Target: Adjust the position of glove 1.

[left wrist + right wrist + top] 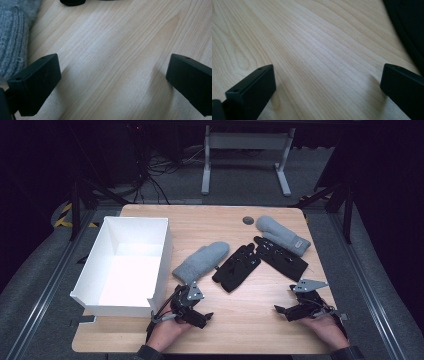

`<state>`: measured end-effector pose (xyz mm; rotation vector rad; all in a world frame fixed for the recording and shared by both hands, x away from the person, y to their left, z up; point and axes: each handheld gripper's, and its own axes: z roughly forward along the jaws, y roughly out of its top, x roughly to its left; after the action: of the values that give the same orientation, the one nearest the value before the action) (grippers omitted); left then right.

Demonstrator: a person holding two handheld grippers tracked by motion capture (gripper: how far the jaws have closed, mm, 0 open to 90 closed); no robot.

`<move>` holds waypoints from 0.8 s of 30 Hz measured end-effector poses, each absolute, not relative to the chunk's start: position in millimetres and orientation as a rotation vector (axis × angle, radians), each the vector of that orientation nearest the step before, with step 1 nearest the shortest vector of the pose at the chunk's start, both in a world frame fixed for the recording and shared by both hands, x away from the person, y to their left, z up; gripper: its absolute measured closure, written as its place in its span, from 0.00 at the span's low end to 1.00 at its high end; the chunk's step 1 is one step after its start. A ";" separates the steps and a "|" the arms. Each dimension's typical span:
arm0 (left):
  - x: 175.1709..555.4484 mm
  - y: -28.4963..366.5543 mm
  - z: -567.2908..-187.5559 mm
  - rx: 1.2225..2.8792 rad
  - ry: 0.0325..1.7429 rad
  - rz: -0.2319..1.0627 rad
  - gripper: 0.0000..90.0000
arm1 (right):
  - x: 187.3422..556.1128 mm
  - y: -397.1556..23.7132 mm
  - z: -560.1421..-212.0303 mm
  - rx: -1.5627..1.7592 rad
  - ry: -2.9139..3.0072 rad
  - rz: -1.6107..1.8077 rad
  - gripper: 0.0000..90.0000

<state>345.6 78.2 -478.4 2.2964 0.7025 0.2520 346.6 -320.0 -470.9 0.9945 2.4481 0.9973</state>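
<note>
Nearest the camera, two hands are resting on the front edge of the wooden table (235,330), each holding a gripper. The left gripper (196,316) and right gripper (286,312) are both standing with jaws spread wide and nothing between them; in each gripper view bare wood grain is showing between the black jaws. The near grey mitten (201,262) is lying just beyond the left gripper, beside the open white box (161,265); its ribbed cuff (12,37) is edging into the left gripper view. It is looking soft, light and limp, a fuzzy knit likely to sag when lifted, so a pinch across the cuff should be holding best. Two black gloves (260,259) are lying mid-table, flat and floppy, one touching the mitten's tip. A second grey mitten (283,236) is lying at the far right, partly overlapped by a glove.
</note>
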 end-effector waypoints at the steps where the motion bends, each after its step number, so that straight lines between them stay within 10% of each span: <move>1: 345.2 78.4 -478.4 2.296 0.706 0.253 0.00 | 346.5 -320.2 -470.9 0.995 2.448 0.997 0.00; 24: 344.0 79.8 -478.2 2.296 0.710 0.253 0.00 | 375.6 -327.3 -439.2 1.005 2.484 0.954 0.17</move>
<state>344.0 79.8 -478.2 2.2956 0.7101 0.2531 375.6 -327.3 -439.2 1.0047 2.4841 0.9538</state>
